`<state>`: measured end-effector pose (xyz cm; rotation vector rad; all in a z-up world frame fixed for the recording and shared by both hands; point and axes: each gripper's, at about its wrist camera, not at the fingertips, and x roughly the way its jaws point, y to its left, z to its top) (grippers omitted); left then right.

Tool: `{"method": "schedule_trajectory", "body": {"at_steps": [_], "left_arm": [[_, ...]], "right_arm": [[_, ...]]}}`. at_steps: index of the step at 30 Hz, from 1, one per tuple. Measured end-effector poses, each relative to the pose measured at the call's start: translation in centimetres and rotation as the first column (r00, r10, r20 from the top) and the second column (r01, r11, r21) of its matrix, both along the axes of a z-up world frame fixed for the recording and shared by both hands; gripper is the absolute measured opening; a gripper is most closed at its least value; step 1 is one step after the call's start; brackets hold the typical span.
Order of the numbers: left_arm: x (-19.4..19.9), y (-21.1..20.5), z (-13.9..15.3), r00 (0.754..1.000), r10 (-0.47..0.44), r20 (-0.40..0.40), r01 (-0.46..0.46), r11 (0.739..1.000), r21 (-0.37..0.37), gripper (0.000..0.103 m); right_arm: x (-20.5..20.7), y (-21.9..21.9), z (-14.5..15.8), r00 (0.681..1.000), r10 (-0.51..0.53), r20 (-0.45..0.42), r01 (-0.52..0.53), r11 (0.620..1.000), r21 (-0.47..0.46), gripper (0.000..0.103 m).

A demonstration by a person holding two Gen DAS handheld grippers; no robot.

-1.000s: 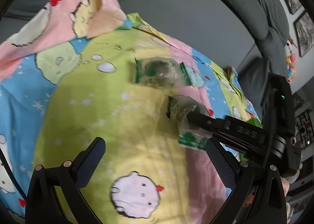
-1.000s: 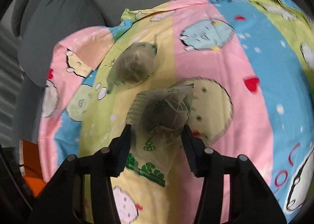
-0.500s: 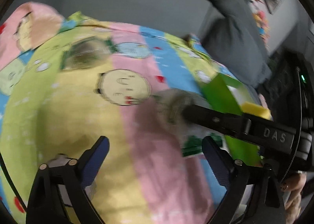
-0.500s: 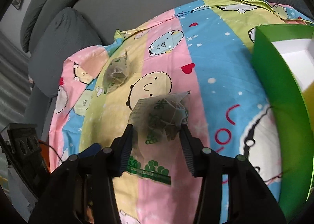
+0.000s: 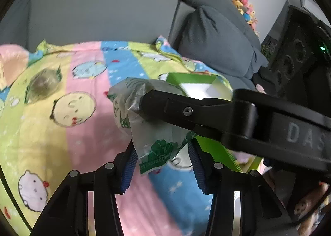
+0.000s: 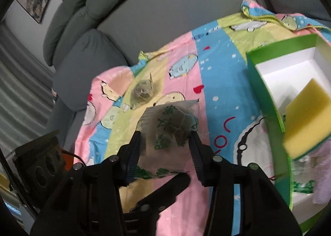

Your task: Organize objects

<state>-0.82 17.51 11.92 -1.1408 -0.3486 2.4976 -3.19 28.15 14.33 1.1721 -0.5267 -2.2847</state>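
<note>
Tea packet [image 6: 171, 130] hangs above the blanket [image 6: 209, 83], pinched in our right gripper [image 6: 165, 147], its lower end between the half-spread fingers of our left gripper [image 5: 163, 165]. We judge the crinkly film could slip or snag short of the green box [image 6: 266, 83] at the blanket's right edge, beside the sponge [image 6: 306, 120]. Another packet [image 6: 142, 91] waits near the far edge.

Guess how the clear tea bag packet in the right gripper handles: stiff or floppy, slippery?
The packet likely flops: its printed tail hangs crumpled below the right gripper. Probably light, since a thin film edge holds it. The glossy film looks slippery; the ribbed pads should help.
</note>
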Motion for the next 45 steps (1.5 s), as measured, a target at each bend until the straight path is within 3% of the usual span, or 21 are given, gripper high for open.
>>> {"method": "schedule_trajectory", "body": {"at_steps": [7,17,28,39,45], "left_arm": [[-0.8,4.7,2.7,0.994,-0.070,-0.080,0.067,0.997,-0.037,0.047],[-1.8,10.8,3.1,0.979,-0.170,-0.115,0.162,0.984,-0.075,0.046],[-4.0,15.8,0.4,0.964,-0.262,-0.038,0.262,0.965,0.009,0.046],[-4.8,16.0,-2.3,0.972,-0.231,0.053,0.231,0.973,-0.010,0.046],[-3.6,14.8,-1.1,0.975,-0.220,0.018,0.220,0.975,-0.025,0.046]], "right_arm": [[1.6,4.8,2.8,0.992,-0.094,-0.089,0.090,0.995,-0.047,0.046],[2.0,11.5,3.3,0.965,-0.243,-0.095,0.233,0.967,-0.107,0.046],[1.6,17.0,1.4,0.919,-0.393,-0.032,0.389,0.916,-0.097,0.047],[-0.1,18.7,-1.4,0.879,-0.474,0.054,0.475,0.880,-0.002,0.047],[-0.2,18.7,-1.8,0.862,-0.502,0.074,0.500,0.865,0.052,0.048]]}}
